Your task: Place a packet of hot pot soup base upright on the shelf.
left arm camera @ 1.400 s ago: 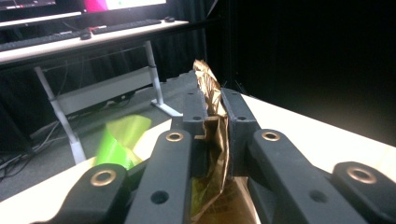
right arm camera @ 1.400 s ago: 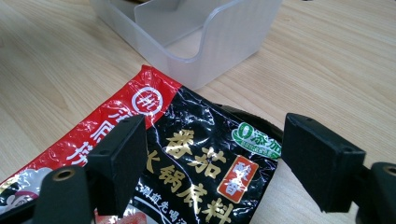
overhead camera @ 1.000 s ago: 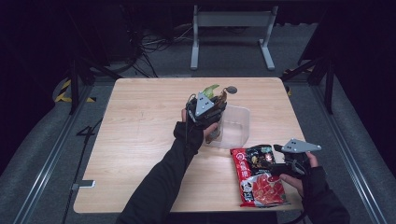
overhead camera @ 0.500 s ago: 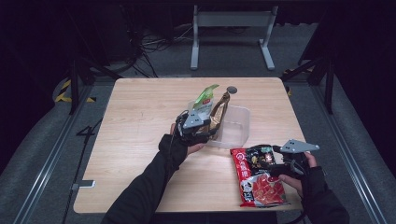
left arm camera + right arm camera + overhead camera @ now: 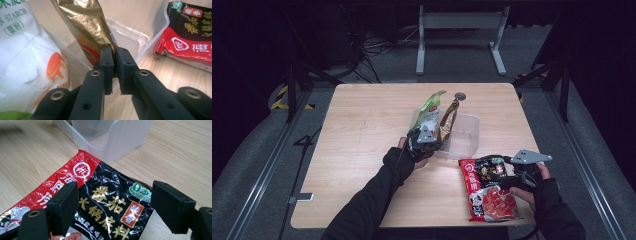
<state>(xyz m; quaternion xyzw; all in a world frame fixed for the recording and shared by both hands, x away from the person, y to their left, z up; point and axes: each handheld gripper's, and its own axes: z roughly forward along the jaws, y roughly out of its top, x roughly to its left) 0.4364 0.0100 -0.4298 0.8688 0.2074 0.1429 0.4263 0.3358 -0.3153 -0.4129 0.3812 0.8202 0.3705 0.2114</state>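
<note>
Gold foil pouch point(image 5: 86, 27), crinkled and with a red patch low on its face, stands tilted at the near wall of the clear plastic bin point(image 5: 463, 136) on the light wooden worktop point(image 5: 362, 135). The left gripper point(image 5: 114, 62) has its jaws closed on the pouch's lower edge, as the left gripper view shows; in the high view that gripper point(image 5: 428, 141) sits at the bin's near-left corner with the pouch point(image 5: 448, 119) rising above it. Just beside the pouch leans a white and green starch bag point(image 5: 431, 111), touching or nearly touching it. A small round dark disc point(image 5: 460, 96) lies on the worktop beyond the bin. The right gripper point(image 5: 112, 202) hovers over a red and black glossy sauce packet point(image 5: 105, 205) with its jaws wide open, one on each side of the packet's black top part, gripping nothing. That packet point(image 5: 487, 187) lies flat near the worktop's front edge, just beside the bin's near-right corner.
</note>
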